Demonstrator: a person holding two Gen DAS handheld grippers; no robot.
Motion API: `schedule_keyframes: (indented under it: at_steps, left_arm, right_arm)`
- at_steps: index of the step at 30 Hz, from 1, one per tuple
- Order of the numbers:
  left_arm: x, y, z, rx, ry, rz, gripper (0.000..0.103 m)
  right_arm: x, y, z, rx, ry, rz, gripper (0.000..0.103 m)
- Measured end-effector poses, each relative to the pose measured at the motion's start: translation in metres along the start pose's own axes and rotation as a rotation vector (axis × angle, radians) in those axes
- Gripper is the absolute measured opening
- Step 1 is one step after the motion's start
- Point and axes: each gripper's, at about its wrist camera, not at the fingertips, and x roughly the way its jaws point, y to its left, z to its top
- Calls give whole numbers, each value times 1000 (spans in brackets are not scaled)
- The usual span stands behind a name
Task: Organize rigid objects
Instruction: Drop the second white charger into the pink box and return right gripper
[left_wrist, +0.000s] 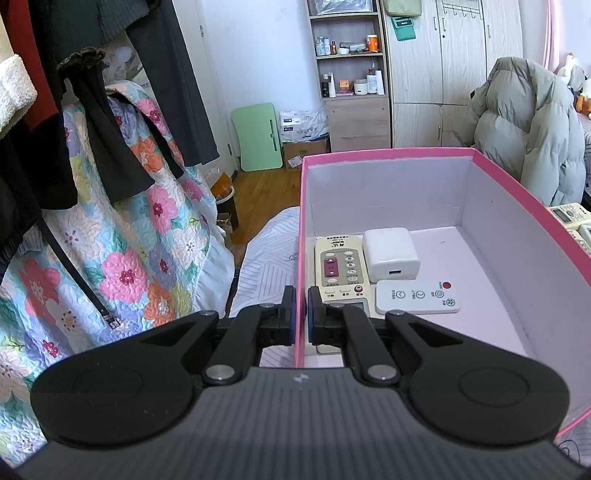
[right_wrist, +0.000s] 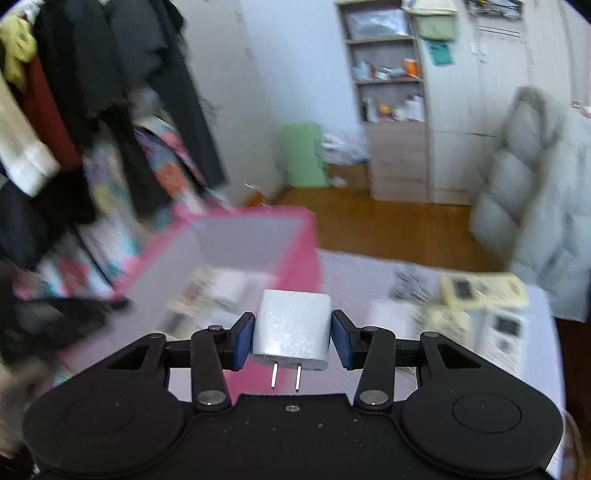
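Between right pads: right gripper (right_wrist: 293, 341) clamps white cube wall charger (right_wrist: 291, 326), prongs toward camera, lower centre.
Left claw: left gripper (left_wrist: 301, 314) pinches left wall of pink cardboard box (left_wrist: 301, 236), lower centre.
Box contents: beige remote (left_wrist: 340, 269), white charger (left_wrist: 389, 253), flat white remote (left_wrist: 415, 297).
Risk: smooth charger slipping; landing on remotes; box tipping if pulled.

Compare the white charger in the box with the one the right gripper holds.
The boxed charger lies on the pink box floor, its port facing the camera; the held charger hangs between the right gripper pads, prongs toward the camera. The boxed one is sharp, ungripped. Both are white cubes.
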Motion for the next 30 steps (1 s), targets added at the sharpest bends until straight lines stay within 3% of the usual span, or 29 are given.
schedule_keyframes:
  at_steps: [4, 8, 11, 14, 18, 26, 30]
  left_arm:
    - [1, 0, 0, -1, -3, -2, 5]
    - [1, 0, -1, 0, -3, -5, 5]
    - [2, 0, -2, -11, -5, -13, 5]
    - [1, 1, -4, -18, -9, -19, 5]
    - [0, 2, -5, -32, -15, -26, 5]
    - [0, 2, -5, -32, -15, -26, 5]
    - [1, 1, -6, -19, -14, -19, 5]
  right_arm:
    - [18, 20, 31, 27, 69, 219, 50]
    - [70, 43, 54, 60, 261, 357, 50]
    - [117, 56, 57, 87, 415, 363, 50]
    - [163, 56, 48, 188, 577, 355, 50]
    - [198, 54, 27, 346, 723, 374, 50]
    - [215, 54, -3, 505, 775, 316, 53]
    - [218, 50, -8, 536, 779, 355, 54]
